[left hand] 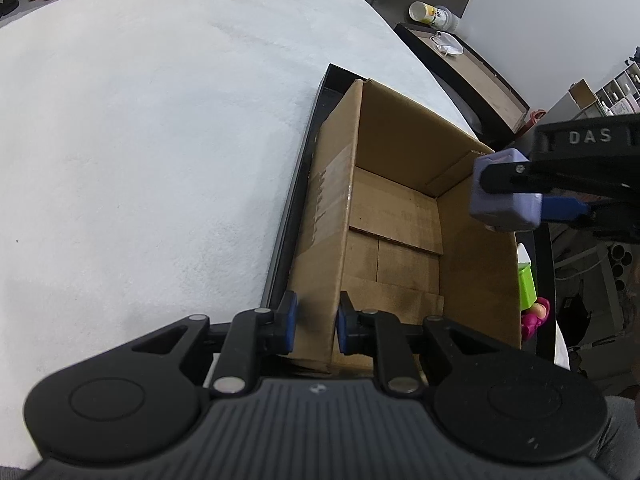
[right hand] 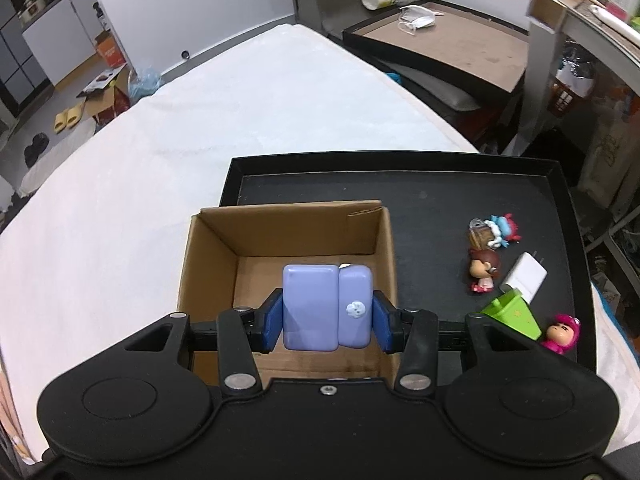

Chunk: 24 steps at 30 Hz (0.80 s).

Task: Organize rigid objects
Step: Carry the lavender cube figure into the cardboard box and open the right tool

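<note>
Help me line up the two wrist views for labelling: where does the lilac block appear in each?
Left wrist: lilac block at the right edge, held in the right gripper over the cardboard box.
Right wrist: lilac block at lower centre, clamped between the blue pads.
Shared landmark: the open cardboard box on the black tray.

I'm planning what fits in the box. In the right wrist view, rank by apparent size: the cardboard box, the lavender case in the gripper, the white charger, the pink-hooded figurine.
1. Cardboard box
2. Lavender case, though it is nearest the camera, so it looks enlarged
3. White charger
4. Pink-hooded figurine; its gap to the charger is small
</note>
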Tool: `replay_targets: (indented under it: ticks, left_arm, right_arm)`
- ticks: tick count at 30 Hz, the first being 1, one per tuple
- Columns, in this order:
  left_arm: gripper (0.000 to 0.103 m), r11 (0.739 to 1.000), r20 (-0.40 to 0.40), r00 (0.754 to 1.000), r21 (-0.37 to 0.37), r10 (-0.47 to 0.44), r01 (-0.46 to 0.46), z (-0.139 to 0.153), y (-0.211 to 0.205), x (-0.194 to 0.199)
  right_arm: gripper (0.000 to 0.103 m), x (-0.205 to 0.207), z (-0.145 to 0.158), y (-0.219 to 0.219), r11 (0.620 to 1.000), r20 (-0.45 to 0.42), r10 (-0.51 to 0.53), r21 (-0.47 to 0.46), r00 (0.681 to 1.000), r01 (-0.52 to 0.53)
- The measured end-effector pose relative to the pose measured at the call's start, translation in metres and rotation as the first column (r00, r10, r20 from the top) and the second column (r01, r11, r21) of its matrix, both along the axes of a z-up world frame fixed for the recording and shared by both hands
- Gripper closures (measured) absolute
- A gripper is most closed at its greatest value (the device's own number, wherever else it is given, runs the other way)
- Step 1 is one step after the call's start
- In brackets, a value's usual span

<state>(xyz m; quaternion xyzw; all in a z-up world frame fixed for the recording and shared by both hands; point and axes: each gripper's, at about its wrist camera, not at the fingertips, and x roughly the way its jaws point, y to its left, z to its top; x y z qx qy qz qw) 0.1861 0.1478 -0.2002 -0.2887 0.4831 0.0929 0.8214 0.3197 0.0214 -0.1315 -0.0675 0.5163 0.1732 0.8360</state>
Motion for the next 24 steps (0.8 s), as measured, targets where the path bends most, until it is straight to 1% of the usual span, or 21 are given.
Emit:
replay_targets:
  ticks: [8,10,11,12,14,16,17,21,24]
  left_arm:
    - [0.084,1.0,0.002,1.0,0.0,-0.001,0.001,0.0,0.001,0.0]
    - [0.084,1.0,0.003,1.0,0.003,-0.004,0.004,0.0,0.0,0.001]
    - [0.084,1.0,0.004,1.0,0.004,-0.005,0.005,0.0,0.0,0.001]
    - [0.082,1.0,0.006,1.0,0.002,-0.006,0.006,0.0,0.0,0.001]
    - [0.084,1.0,0.004,1.0,0.005,-0.007,0.007,0.0,-0.001,0.001]
    - [0.083,1.0,-0.002,1.0,-0.008,-0.005,0.005,-0.001,0.0,0.003]
    - [0.083,1.0,-0.003,1.0,-0.002,-0.004,0.004,-0.001,0.0,0.003]
    - [0.083,1.0,-0.004,1.0,0.006,-0.007,0.007,0.0,-0.002,0.004]
    - [0.083,1.0,-0.004,1.0,0.007,-0.004,0.005,0.0,-0.003,0.004]
  right_arm:
    - [0.058,0.003,0.003,0.017,0.998,0.051,0.059,-0.006,0.997,-0.059]
    - [0.053,0.003,0.006,0.018,0.997,0.075,0.074,0.0,0.994,-0.074]
    - [0.041,0.003,0.008,0.018,0.997,0.079,0.08,0.012,0.994,-0.082]
    - [0.033,0.003,0.01,0.017,0.996,0.085,0.086,0.032,0.993,-0.089]
    - [0.032,0.003,0.015,0.012,0.994,0.091,0.089,0.051,0.992,-0.094]
    - [0.029,0.006,0.018,0.007,0.995,0.091,0.081,0.051,0.993,-0.086]
    - [0.028,0.006,0.019,0.003,0.995,0.093,0.079,0.053,0.993,-0.084]
    - [0.02,0.008,0.021,-0.019,0.997,0.093,0.052,0.058,0.994,-0.057]
    - [0.02,0.009,0.019,-0.039,0.998,0.085,0.023,0.048,0.996,-0.027]
